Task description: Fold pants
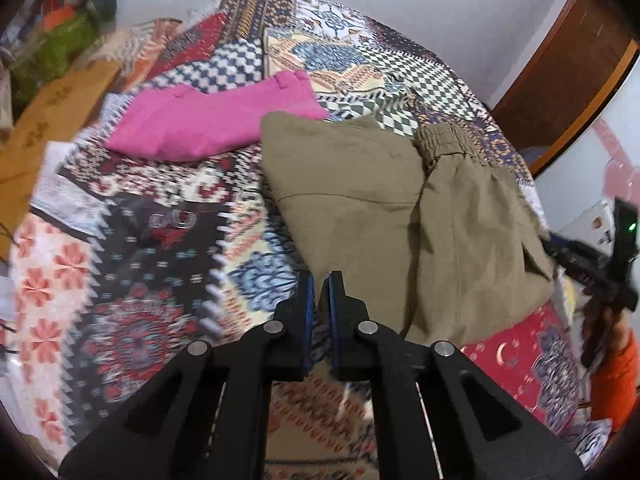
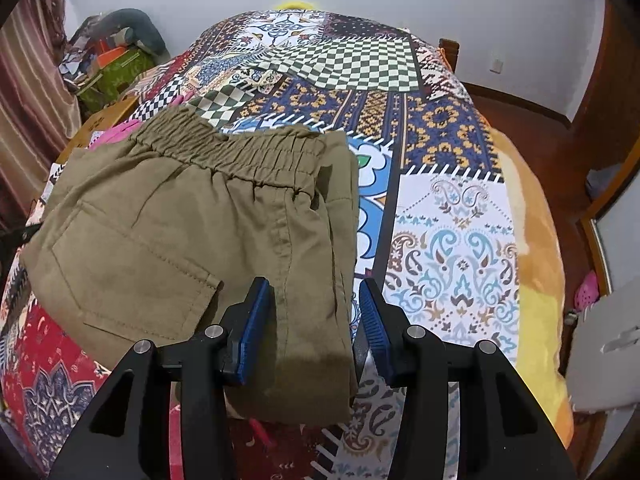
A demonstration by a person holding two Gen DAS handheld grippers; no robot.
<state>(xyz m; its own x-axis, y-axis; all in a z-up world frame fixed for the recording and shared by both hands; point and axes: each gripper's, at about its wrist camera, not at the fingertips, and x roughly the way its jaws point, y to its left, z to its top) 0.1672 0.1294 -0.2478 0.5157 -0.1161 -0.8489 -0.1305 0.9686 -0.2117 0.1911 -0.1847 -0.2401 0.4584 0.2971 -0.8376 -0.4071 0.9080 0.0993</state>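
Observation:
Olive-brown pants (image 1: pixel 400 208) lie folded on a patterned bedspread (image 1: pixel 160 240), elastic waistband (image 1: pixel 448 140) at the far right. In the right wrist view the pants (image 2: pixel 180 220) fill the left centre, back pocket facing up. My left gripper (image 1: pixel 322 284) hovers over the bedspread just left of the pants' near edge, its jaws almost together with nothing between them. My right gripper (image 2: pixel 316 288) is open, its fingers either side of the pants' near right edge. It also shows in the left wrist view (image 1: pixel 600 256) at the far right.
A folded pink garment (image 1: pixel 216 120) lies beyond the pants to the left. A wooden board (image 1: pixel 52 120) and piled clutter (image 1: pixel 60 40) sit at the bed's left side. A wooden door frame (image 1: pixel 568 80) and white wall stand to the right.

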